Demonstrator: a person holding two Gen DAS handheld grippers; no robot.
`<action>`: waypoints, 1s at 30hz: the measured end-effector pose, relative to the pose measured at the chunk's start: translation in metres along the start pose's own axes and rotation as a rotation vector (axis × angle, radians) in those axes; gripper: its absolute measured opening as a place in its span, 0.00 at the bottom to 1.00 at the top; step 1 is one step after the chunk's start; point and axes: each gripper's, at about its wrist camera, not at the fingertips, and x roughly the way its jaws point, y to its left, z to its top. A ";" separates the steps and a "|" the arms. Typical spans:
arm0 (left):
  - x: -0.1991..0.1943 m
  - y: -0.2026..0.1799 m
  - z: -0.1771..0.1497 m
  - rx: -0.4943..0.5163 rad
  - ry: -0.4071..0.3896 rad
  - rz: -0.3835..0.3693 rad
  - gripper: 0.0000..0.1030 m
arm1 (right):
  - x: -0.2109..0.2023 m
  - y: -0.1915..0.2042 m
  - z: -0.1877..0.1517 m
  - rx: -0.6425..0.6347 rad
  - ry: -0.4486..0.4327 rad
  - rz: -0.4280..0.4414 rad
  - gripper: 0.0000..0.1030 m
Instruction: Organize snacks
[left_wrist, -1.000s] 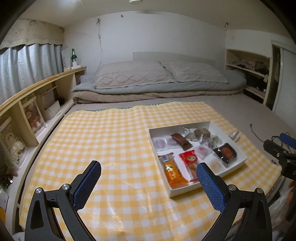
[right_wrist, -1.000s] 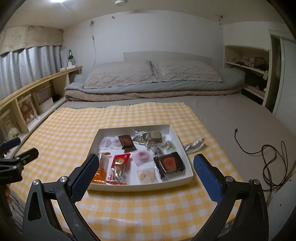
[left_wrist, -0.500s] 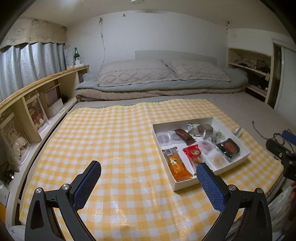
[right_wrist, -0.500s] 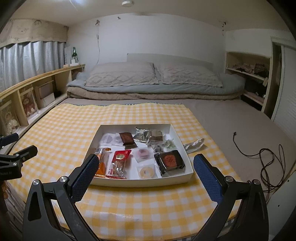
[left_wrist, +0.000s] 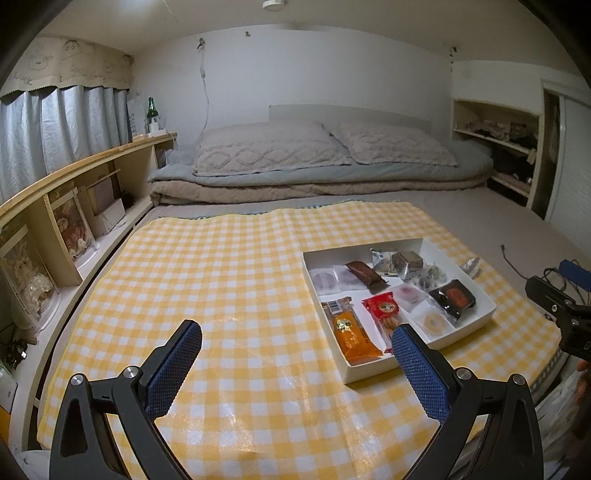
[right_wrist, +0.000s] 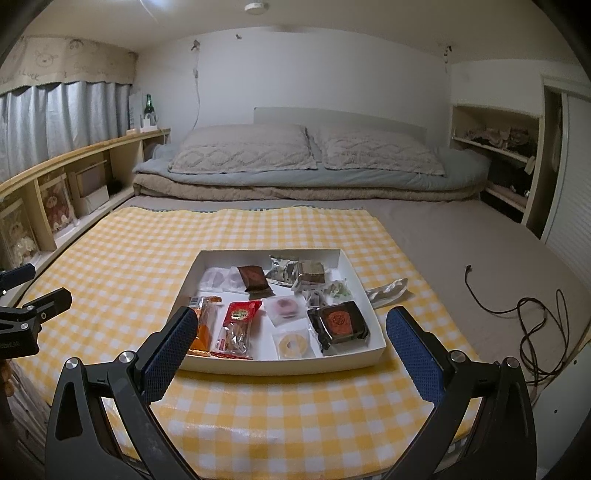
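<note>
A white shallow box (right_wrist: 371, 360) (left_wrist: 360, 373) lies on a yellow checked cloth (left_wrist: 229, 280) (right_wrist: 122, 243) on the bed. Inside lie several wrapped snacks: an orange pack (left_wrist: 349, 332) (right_wrist: 204, 325), a red pack (right_wrist: 238, 326) (left_wrist: 384, 308), a dark square pack (right_wrist: 338, 325) (left_wrist: 454, 297), a brown bar (right_wrist: 253, 278) (left_wrist: 365, 273) and silver packs (right_wrist: 282, 273). One silver wrapper (right_wrist: 388, 290) (left_wrist: 471, 266) rests outside the box on its right. My left gripper (left_wrist: 297, 343) hovers open above the cloth left of the box. My right gripper (right_wrist: 291, 325) hangs open just in front of the box, empty.
Two pillows (right_wrist: 243, 151) and folded bedding lie at the head of the bed. A wooden shelf (left_wrist: 74, 173) with a green bottle (left_wrist: 150, 110) runs along the left. A black cable (right_wrist: 532, 317) lies on the grey sheet at right. An open cupboard (right_wrist: 495, 155) stands at back right.
Both grippers have drawn back and tilted up a little, so the box sits lower and farther in each view. Both stay open. Nothing in the box has moved.
</note>
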 end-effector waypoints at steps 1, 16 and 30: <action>0.000 -0.001 0.000 0.000 -0.001 0.001 1.00 | 0.000 0.000 0.000 0.000 0.001 0.002 1.00; 0.000 -0.007 -0.002 0.001 -0.003 0.004 1.00 | 0.001 0.003 0.002 -0.007 0.000 0.008 1.00; 0.000 -0.011 -0.003 0.009 -0.006 0.005 1.00 | 0.001 0.004 0.002 -0.010 0.002 0.008 1.00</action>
